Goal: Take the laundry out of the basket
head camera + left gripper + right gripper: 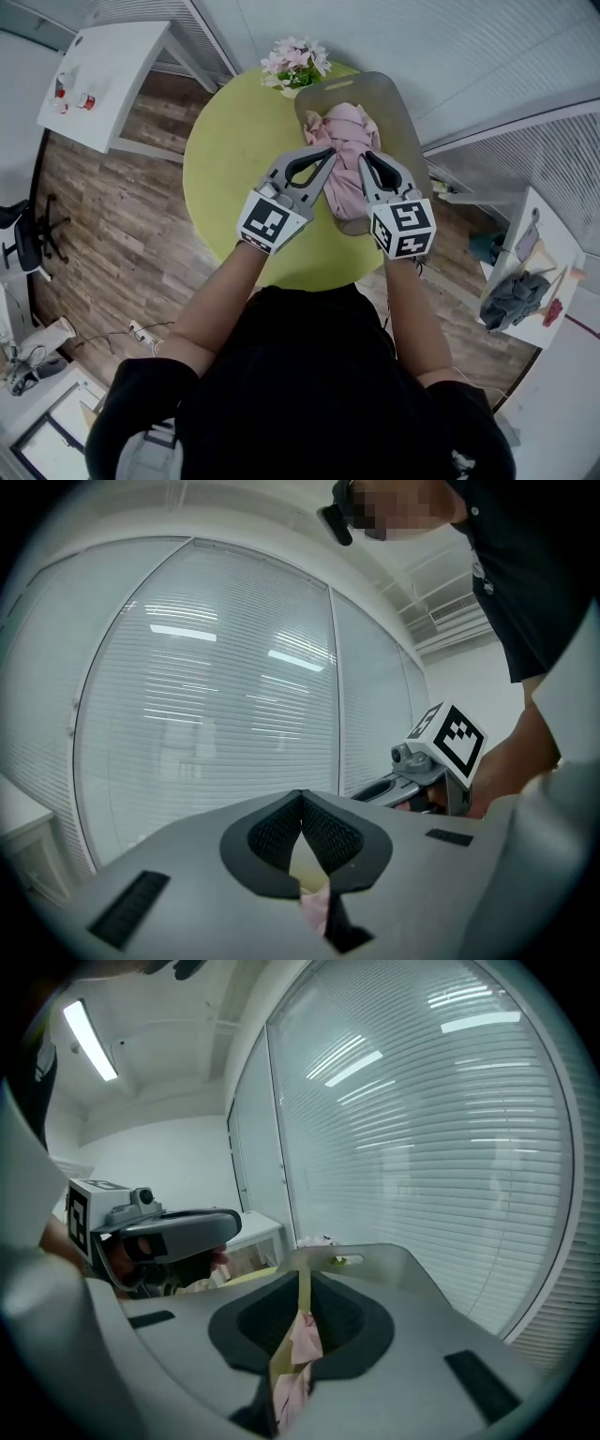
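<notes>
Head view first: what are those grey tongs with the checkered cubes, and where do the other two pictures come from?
No robot: a person works two hand-held two-jaw grippers; the cubes belong to them. The head view looks down from the person's head. The other two cameras ride on the left gripper and right gripper, looking along their jaws. On the round yellow-green table stand a grey basket of pink laundry and some flowers. Both grippers hang over the laundry, jaws shut, apparently holding nothing.
</notes>
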`<state>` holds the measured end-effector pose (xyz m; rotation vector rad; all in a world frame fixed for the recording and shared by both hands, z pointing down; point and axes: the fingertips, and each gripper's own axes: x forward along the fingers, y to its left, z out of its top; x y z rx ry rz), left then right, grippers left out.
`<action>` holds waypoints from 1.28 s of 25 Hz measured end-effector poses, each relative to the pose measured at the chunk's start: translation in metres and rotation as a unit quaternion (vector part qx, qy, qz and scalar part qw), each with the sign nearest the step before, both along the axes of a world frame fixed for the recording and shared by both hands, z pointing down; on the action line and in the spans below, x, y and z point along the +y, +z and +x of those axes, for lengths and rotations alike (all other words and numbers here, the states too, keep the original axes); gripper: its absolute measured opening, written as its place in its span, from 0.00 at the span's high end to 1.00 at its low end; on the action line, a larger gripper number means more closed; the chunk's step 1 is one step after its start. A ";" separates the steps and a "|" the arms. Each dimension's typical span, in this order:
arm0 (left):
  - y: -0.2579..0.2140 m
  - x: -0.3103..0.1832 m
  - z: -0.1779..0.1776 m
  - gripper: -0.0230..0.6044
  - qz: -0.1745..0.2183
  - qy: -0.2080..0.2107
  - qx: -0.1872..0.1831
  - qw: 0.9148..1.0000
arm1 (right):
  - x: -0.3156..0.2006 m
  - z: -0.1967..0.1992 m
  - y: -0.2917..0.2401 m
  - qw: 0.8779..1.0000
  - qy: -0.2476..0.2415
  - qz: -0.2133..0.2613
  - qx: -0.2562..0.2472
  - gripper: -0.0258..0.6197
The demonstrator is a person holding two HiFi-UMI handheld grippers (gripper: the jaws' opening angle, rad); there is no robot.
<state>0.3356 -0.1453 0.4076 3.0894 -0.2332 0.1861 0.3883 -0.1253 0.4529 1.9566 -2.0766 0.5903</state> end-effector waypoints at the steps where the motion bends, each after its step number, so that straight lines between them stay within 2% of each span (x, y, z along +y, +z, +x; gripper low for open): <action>1: 0.003 -0.004 0.002 0.96 0.000 -0.002 -0.002 1.000 | -0.004 0.003 0.007 1.000 0.001 -0.010 -0.002 0.91; 7: 0.018 -0.020 0.014 0.96 0.008 -0.016 -0.009 1.000 | -0.028 0.014 0.056 0.997 0.001 -0.073 -0.018 0.78; 11: 0.027 -0.029 0.018 0.96 0.019 -0.024 -0.026 0.999 | -0.039 0.018 0.090 0.992 0.002 -0.120 -0.030 0.68; 23: 0.050 -0.050 0.030 0.96 0.000 -0.043 -0.034 0.999 | -0.067 0.033 0.205 0.963 0.032 -0.254 -0.085 0.32; 28: 0.055 -0.057 0.030 0.96 -0.007 -0.048 -0.034 0.998 | -0.075 0.048 0.244 0.952 0.068 -0.287 -0.087 0.27; 32: 0.062 -0.061 0.030 0.96 -0.023 -0.056 -0.035 0.998 | -0.080 0.045 0.271 0.941 0.067 -0.316 -0.100 0.25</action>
